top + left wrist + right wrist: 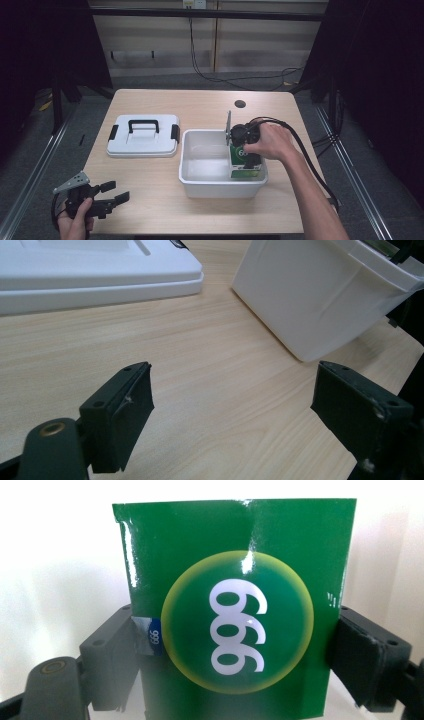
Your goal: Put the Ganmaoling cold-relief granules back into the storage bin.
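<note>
Right now the right gripper (245,145) is clamped on a green box (235,610), one black jaw on each side face, holding it inside the white bin (192,187) at the bin's right end, low near the floor. Left gripper (107,196) rests off the table's near-left corner, jaws apart, holding nothing. Risks, as a guess: the box is glossy and gripped only by its sides, so it could slip or tilt if the hold loosens before it sits flat; it is also close to the bin's right wall, so a sideways move could knock the wall and shift the bin. Nearby: the white lid (143,136) with a black handle lies flat on the table (150,210), left of the bin, just beside it and not touching. Nothing blocks the bin's open top.
</note>
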Demonstrator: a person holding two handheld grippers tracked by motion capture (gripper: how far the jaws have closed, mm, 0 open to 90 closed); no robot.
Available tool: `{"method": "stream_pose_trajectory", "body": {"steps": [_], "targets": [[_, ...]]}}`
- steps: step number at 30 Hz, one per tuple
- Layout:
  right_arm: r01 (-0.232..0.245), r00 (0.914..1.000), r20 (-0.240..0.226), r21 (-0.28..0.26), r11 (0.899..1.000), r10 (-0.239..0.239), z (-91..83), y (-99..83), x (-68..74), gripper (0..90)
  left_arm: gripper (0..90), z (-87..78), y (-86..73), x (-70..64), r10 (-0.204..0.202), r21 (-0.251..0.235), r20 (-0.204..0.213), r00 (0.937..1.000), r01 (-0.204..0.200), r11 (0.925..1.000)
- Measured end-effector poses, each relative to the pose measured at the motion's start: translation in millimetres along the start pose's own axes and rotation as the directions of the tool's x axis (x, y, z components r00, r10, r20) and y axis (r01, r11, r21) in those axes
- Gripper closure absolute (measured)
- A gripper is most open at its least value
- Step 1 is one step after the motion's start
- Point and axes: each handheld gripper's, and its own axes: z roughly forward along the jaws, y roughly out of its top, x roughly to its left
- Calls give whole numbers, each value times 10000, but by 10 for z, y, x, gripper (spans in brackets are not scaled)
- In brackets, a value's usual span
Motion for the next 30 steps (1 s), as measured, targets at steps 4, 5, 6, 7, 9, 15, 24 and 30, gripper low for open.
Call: {"method": "stream_pose_trajectory", "body": {"steps": [4,5,6,7,9,15,24,30], "targets": [[-60,10000,-11,42,10000,60,66,-1,-9,154,164,0,-1,-10,18,29,40,10000,-18,10000],[1,10000,-19,54,10000,-1,88,-3,-19,154,163,-5,-1,-8,47,33,31,10000,-47,10000],[-23,10000,-27,81,10000,23,115,-2,-15,154,163,-6,-1,-4,50,8,24,10000,-50,10000],[54,10000,-37,91,9999,-54,139,-2,-20,154,163,-4,-2,-5,-23,-27,13,10000,23,10000],[89,9999,-78,203,9998,-87,171,4,-20,154,164,-4,-1,0,13,-1,25,10000,-13,10000],[129,9999,-69,318,9994,-127,232,17,-29,153,163,-8,-2,-8,-23,-39,23,10000,23,10000],[-50,10000,-66,426,9991,53,331,7,-31,152,163,-9,-1,-6,16,-2,33,10000,-16,10000],[-57,10000,47,592,9982,54,400,29,-28,148,164,-9,-2,-7,19,-11,16,10000,-19,10000]]}}
